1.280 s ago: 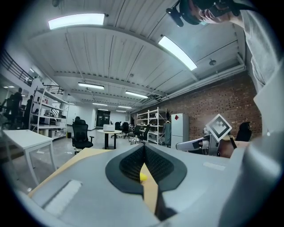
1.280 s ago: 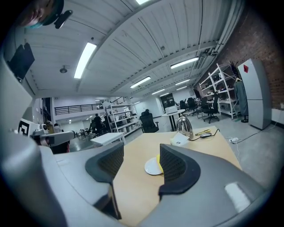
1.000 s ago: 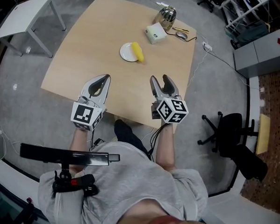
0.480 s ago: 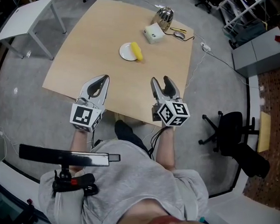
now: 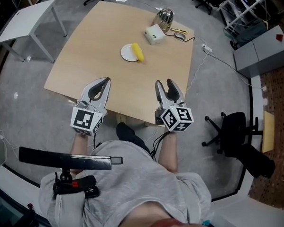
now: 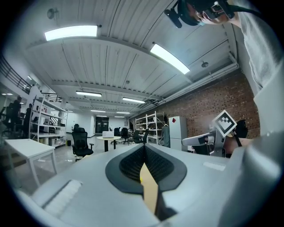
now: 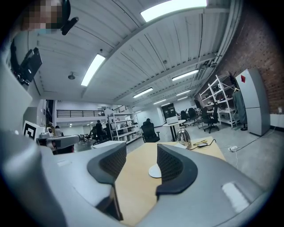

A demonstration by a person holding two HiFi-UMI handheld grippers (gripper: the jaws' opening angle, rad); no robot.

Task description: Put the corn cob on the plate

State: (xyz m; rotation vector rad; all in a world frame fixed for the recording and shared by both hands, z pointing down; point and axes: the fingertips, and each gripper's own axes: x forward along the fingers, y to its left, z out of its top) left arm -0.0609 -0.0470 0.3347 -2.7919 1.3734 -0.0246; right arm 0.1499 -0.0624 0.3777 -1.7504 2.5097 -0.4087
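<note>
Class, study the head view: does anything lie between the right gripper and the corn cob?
Nothing visible: only bare table separates the right gripper, its fingers closing on nothing, from the corn cob at the plate.

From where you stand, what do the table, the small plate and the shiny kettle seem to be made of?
Table: pale wood-look top, matte, perhaps laminate; even tan, no glare.
Plate: smooth white, ceramic or plastic, can't tell.
Kettle: polished metal; mirror-like reflections.

Wooden table (image 5: 96,46): white plate (image 5: 126,54), white box (image 5: 154,35), metal kettle (image 5: 164,17), mouse (image 5: 180,35) at far corner.
</note>
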